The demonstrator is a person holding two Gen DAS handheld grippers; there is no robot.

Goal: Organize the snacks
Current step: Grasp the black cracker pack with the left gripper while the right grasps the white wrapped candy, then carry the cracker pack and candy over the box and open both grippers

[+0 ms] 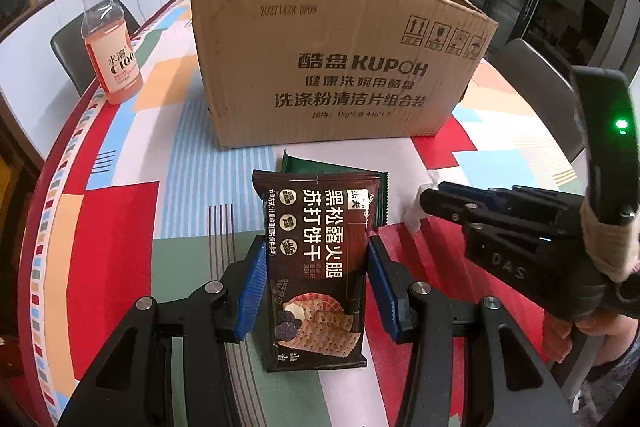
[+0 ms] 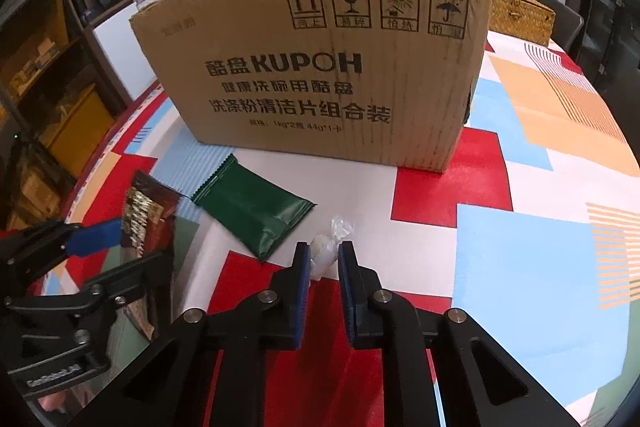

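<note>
My left gripper (image 1: 316,255) is shut on a dark brown cracker packet (image 1: 316,267), holding it above the table; the packet also shows in the right wrist view (image 2: 150,215). A green snack packet (image 1: 376,203) lies flat behind it, also in the right wrist view (image 2: 256,215). My right gripper (image 2: 324,259) is shut on a small clear-wrapped white candy (image 2: 326,251) at the table surface; the right gripper also shows in the left wrist view (image 1: 428,203). An open cardboard box (image 1: 336,59) stands behind the snacks, also in the right wrist view (image 2: 328,67).
A pink drink bottle (image 1: 110,43) stands at the table's far left. The table wears a colourful patterned cloth (image 2: 520,247). A woven basket (image 2: 520,15) sits at the far right. Chairs (image 1: 536,75) surround the table.
</note>
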